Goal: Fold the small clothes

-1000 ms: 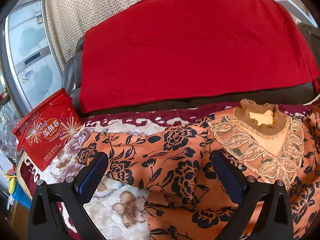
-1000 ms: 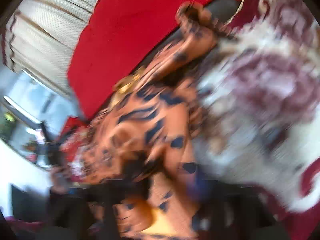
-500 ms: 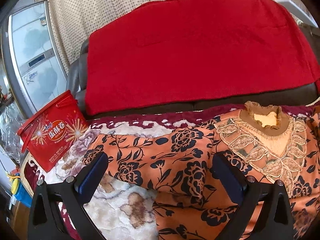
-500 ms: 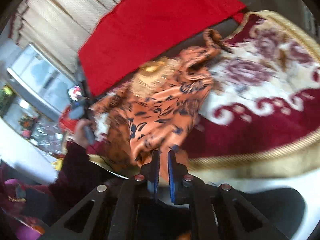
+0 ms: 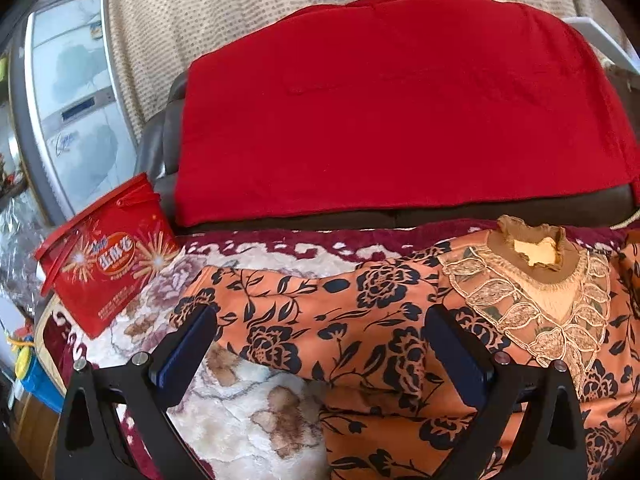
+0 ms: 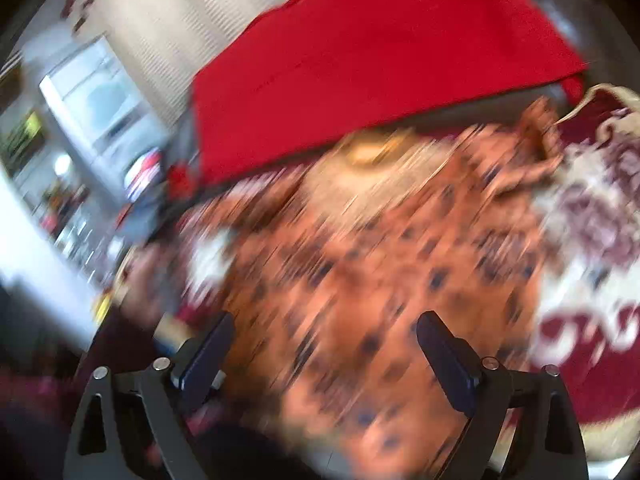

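An orange top with black flowers (image 5: 340,320) lies spread on a plush floral blanket (image 5: 248,412), its lace collar (image 5: 532,248) at the right and one sleeve stretched out to the left. My left gripper (image 5: 320,320) is open and empty, just above that sleeve. In the blurred right wrist view the same top (image 6: 360,280) fills the middle. My right gripper (image 6: 324,328) is open and empty over the top's lower part.
A red snack tub (image 5: 108,256) stands at the blanket's left edge. A red cloth (image 5: 400,100) drapes the dark sofa back behind. A fridge (image 5: 72,104) and a curtain are further back. A blue container (image 5: 36,380) sits low left.
My right gripper was shut half a second ago and is now open; it swung over the top. The left gripper drew back slightly, still open.
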The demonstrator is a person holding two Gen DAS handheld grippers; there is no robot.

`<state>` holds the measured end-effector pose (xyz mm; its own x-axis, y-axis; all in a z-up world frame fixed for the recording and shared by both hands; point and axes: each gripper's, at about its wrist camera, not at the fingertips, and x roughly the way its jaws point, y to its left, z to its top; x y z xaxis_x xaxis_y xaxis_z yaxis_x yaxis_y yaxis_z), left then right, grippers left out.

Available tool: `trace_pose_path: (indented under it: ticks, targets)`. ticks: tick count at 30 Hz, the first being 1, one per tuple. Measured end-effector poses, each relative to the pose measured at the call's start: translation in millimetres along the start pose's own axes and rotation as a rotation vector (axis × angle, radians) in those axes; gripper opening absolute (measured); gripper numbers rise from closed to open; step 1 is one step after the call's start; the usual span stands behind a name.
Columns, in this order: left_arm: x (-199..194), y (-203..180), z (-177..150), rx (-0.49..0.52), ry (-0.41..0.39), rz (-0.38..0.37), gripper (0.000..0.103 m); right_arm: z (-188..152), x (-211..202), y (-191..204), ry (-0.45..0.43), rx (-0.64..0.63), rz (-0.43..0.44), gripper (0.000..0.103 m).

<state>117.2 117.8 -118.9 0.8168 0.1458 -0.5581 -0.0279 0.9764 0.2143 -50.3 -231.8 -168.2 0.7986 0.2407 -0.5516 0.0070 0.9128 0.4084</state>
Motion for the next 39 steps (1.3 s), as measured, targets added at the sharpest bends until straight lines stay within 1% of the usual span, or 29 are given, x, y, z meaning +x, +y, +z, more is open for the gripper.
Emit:
trace_pose_path:
  ticks: [1, 2, 3, 5, 7, 9, 12, 13, 14, 15, 16, 17, 18, 20, 23, 25, 26, 27, 28, 29, 30, 31, 32, 33, 34, 35, 36, 38, 39]
  targets:
    - [-0.1, -2.8, -0.2, 0.012, -0.005, 0.001, 0.103, 18.1, 5.5, -20.8, -0.056, 0.055, -0.061, 0.094]
    - [0.3, -5.4, -0.3, 0.021, -0.008, 0.000, 0.103, 32.1, 10.7, -40.3, -0.092, 0.113, -0.098, 0.095]
    - [1.1, -7.0, -0.1, 0.026, -0.008, -0.002, 0.103, 47.1, 17.7, -67.4, -0.127, 0.210, -0.128, 0.095]
    - [5.2, -9.9, -0.1, 0.034, -0.003, -0.006, 0.103, 67.7, 33.1, -113.1, -0.166, 0.376, -0.132, 0.095]
    - [11.3, -11.9, -0.8, 0.038, 0.007, -0.001, 0.103, 86.1, 52.5, -147.5, -0.178, 0.475, -0.161, 0.095]
    - [21.0, -13.9, -2.3, 0.046, 0.027, 0.006, 0.103, 107.9, 74.5, -165.7, -0.183, 0.492, -0.184, 0.095]
    - [33.9, -17.1, -5.0, 0.067, 0.045, 0.021, 0.103, 131.7, 106.0, -185.8, -0.133, 0.538, -0.125, 0.095]
    - [37.7, -18.1, -5.4, 0.076, 0.049, 0.028, 0.103, 137.4, 114.7, -190.8, -0.122, 0.550, -0.137, 0.095]
    - [40.6, -18.4, -5.4, 0.080, 0.052, 0.034, 0.103, 141.1, 122.6, -195.6, -0.107, 0.556, -0.170, 0.094]
    - [43.6, -18.1, -5.0, 0.081, 0.056, 0.036, 0.103, 143.7, 131.4, -200.9, -0.075, 0.556, -0.196, 0.091]
    - [45.8, -17.4, -4.7, 0.080, 0.060, 0.034, 0.103, 145.6, 147.9, -209.1, -0.013, 0.555, -0.221, 0.061]
    - [48.1, -16.0, -3.9, 0.077, 0.063, 0.032, 0.103, 143.9, 158.0, -216.5, 0.024, 0.567, -0.228, 0.020]
    - [49.9, -14.1, -3.0, 0.074, 0.062, 0.034, 0.103, 139.8, 165.6, -224.5, 0.044, 0.600, -0.221, 0.012]
    - [52.2, -8.8, -1.9, 0.065, 0.057, 0.046, 0.103, 138.7, 168.0, -223.5, 0.036, 0.618, -0.198, 0.005]
    - [56.4, 4.6, 1.6, 0.017, 0.070, 0.050, 0.103, 161.9, 147.8, -179.4, -0.079, 0.498, -0.106, 0.005]
    - [57.5, 14.1, 3.5, -0.019, 0.074, 0.049, 0.103, 176.8, 126.1, -125.3, -0.185, 0.348, 0.000, 0.005]
    - [57.6, 19.3, 4.0, -0.035, 0.073, 0.054, 0.103, 179.6, 120.1, -100.4, -0.216, 0.276, 0.058, 0.005]
    - [57.8, 24.9, 4.7, -0.051, 0.072, 0.063, 0.103, 180.5, 117.3, -69.7, -0.224, 0.183, 0.119, 0.005]
    - [58.1, 28.4, 5.2, -0.062, 0.074, 0.070, 0.103, 178.9, 120.0, -40.1, -0.195, 0.091, 0.166, 0.005]
    - [59.2, 33.9, 5.4, -0.079, 0.079, 0.077, 0.103, 175.9, 127.0, -18.3, -0.154, 0.032, 0.199, 0.007]
    - [60.2, 39.3, 5.4, -0.096, 0.083, 0.079, 0.103, 167.7, 140.0, 6.8, -0.087, -0.029, 0.243, 0.007]
    - [61.4, 42.8, 5.3, -0.108, 0.087, 0.080, 0.103, 158.7, 154.3, 23.0, -0.022, -0.062, 0.283, 0.007]
    - [62.3, 46.7, 5.1, -0.120, 0.092, 0.086, 0.103, 150.9, 166.9, 32.8, 0.042, -0.077, 0.313, 0.011]
    - [62.9, 51.1, 4.8, -0.135, 0.096, 0.092, 0.103, 137.9, 187.1, 42.6, 0.151, -0.076, 0.351, 0.021]
    - [63.1, 53.9, 4.3, -0.146, 0.099, 0.089, 0.103, 127.9, 202.0, 45.9, 0.229, -0.059, 0.370, 0.036]
    - [63.4, 55.7, 3.6, -0.152, 0.101, 0.083, 0.103, 118.5, 210.0, 47.1, 0.275, -0.040, 0.378, 0.053]
    - [63.3, 56.3, 3.3, -0.157, 0.104, 0.071, 0.103, 110.4, 217.2, 44.1, 0.306, -0.015, 0.388, 0.059]
    - [62.1, 53.2, 3.9, -0.156, 0.103, 0.056, 0.103, 105.3, 215.6, 37.7, 0.325, 0.010, 0.411, 0.060]
    - [60.7, 50.9, 4.6, -0.153, 0.099, 0.045, 0.103, 103.0, 208.0, 31.7, 0.312, 0.025, 0.415, 0.061]
